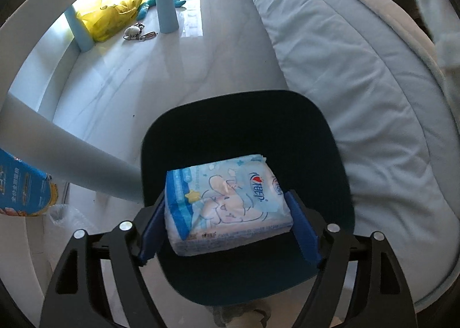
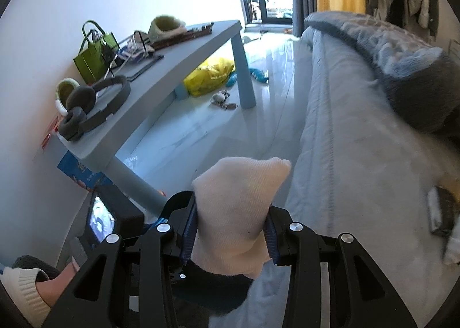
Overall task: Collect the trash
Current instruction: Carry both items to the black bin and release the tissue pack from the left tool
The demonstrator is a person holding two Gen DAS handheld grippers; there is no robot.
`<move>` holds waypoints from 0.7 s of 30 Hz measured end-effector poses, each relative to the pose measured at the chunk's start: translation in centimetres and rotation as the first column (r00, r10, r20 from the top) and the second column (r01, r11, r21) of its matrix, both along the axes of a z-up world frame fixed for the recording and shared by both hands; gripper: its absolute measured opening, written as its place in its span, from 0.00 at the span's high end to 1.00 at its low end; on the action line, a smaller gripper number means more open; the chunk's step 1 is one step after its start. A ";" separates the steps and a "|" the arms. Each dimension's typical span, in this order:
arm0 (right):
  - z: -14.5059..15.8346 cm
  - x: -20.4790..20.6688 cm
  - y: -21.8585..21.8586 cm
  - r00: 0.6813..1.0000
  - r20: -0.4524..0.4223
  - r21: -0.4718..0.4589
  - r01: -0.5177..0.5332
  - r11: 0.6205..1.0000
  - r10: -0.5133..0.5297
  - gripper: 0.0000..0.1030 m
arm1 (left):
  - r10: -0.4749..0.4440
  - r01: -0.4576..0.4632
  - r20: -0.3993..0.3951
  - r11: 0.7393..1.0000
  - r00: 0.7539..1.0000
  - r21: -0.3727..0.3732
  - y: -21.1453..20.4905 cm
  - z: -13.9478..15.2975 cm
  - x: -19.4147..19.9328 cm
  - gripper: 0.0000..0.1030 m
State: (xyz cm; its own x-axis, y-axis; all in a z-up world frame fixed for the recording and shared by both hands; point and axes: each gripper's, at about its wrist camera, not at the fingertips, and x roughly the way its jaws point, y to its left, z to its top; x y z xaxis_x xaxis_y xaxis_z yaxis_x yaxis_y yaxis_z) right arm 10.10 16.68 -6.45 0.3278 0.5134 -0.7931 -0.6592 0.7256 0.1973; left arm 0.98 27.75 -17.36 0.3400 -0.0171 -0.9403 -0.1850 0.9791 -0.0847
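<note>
Soft and light, the tissue pack (image 1: 227, 204) lay on the dark stool (image 1: 247, 138), between our left gripper (image 1: 230, 224)'s wide-open pads, best squeezed on its long sides, while our right gripper (image 2: 230, 230) pinched a floppy white sock (image 2: 235, 213).

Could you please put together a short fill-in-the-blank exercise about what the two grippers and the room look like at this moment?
1. The tissue pack between the left gripper's pads sits above a dark ____.
2. The right gripper is shut on a cream-coloured ____.
3. The grey headphones lie on the pale blue ____.
4. The bag on the floor under that furniture is ____ in colour.

Missing words: bin; sock; table; yellow
</note>
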 end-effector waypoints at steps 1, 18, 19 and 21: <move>-0.3 0.0 0.3 1.000 -0.007 -0.003 -0.003 1.000 0.003 0.60 | 0.005 -0.005 0.007 1.000 1.000 -0.001 0.4 0.3 -0.3 0.15; -6.4 0.3 5.8 0.995 -0.090 -0.109 -0.039 0.993 0.030 0.60 | 0.097 -0.094 0.201 0.995 0.975 -0.023 6.9 5.9 -2.9 0.18; -6.7 0.3 6.0 0.995 -0.095 -0.116 -0.043 0.992 0.032 0.60 | 0.102 -0.098 0.215 0.995 0.971 -0.027 7.1 6.3 -3.0 0.18; -7.6 0.2 6.6 0.993 -0.109 -0.131 -0.055 0.990 0.040 0.60 | 0.109 -0.105 0.235 0.994 0.966 -0.029 7.3 6.9 -3.3 0.20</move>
State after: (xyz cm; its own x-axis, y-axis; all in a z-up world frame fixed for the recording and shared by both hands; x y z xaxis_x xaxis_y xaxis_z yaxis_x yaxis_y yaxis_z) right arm 10.29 23.29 -14.03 0.2161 0.4132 -0.8846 -0.6743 0.7185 0.1708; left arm -2.28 35.07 -10.46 0.5525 0.0172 -0.8333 -0.2617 0.9528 -0.1539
